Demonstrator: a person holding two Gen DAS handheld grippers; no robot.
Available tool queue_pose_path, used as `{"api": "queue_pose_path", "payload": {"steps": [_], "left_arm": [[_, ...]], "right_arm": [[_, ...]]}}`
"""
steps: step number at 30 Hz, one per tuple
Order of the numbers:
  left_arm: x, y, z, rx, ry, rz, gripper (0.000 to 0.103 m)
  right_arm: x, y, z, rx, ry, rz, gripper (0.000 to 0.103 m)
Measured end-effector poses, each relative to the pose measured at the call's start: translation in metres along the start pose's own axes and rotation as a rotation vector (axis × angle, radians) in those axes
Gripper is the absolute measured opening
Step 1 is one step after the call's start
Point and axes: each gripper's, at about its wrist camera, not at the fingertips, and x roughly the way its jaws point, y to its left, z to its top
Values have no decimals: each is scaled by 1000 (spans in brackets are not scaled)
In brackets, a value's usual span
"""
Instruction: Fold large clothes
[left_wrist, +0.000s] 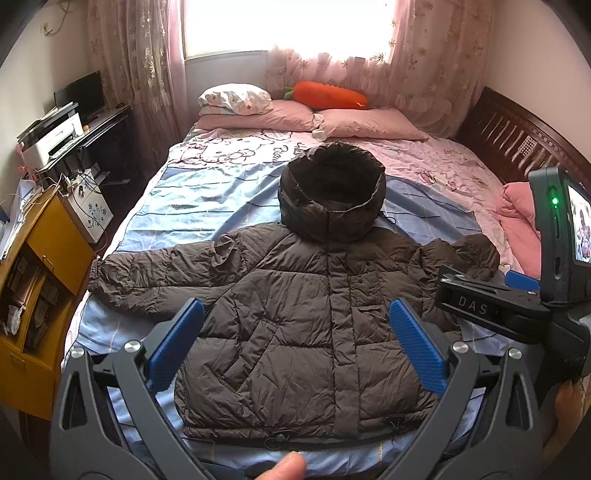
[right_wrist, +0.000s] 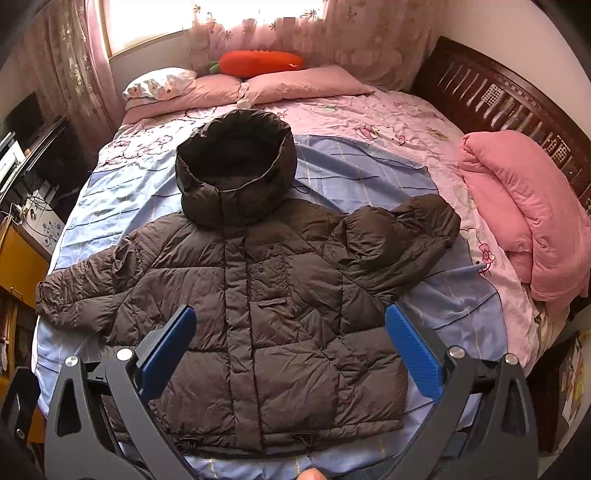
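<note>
A large dark brown hooded puffer jacket (left_wrist: 295, 314) lies front up on the bed, hood toward the pillows; it also shows in the right wrist view (right_wrist: 251, 314). Its left sleeve (left_wrist: 155, 273) is stretched out flat. Its right sleeve (right_wrist: 399, 240) is bent and bunched up. My left gripper (left_wrist: 295, 314) is open and empty, held above the jacket's lower half. My right gripper (right_wrist: 291, 321) is open and empty, also above the jacket's lower half; its body shows at the right of the left wrist view (left_wrist: 517, 306).
The bed (right_wrist: 369, 170) has a blue and pink sheet. Pink pillows (right_wrist: 295, 83) and an orange carrot plush (right_wrist: 258, 62) lie at the head. A rolled pink quilt (right_wrist: 524, 206) lies on the right. A yellow cabinet (left_wrist: 40, 280) and desk (left_wrist: 99, 125) stand left. A wooden rail (right_wrist: 509, 103) runs right.
</note>
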Motion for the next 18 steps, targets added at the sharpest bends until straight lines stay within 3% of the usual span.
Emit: {"api": "queue_pose_path", "payload": {"steps": [18], "left_arm": [[0,0,1,0,1,1,101]], "right_arm": [[0,1,0,0,0,1,102]]}}
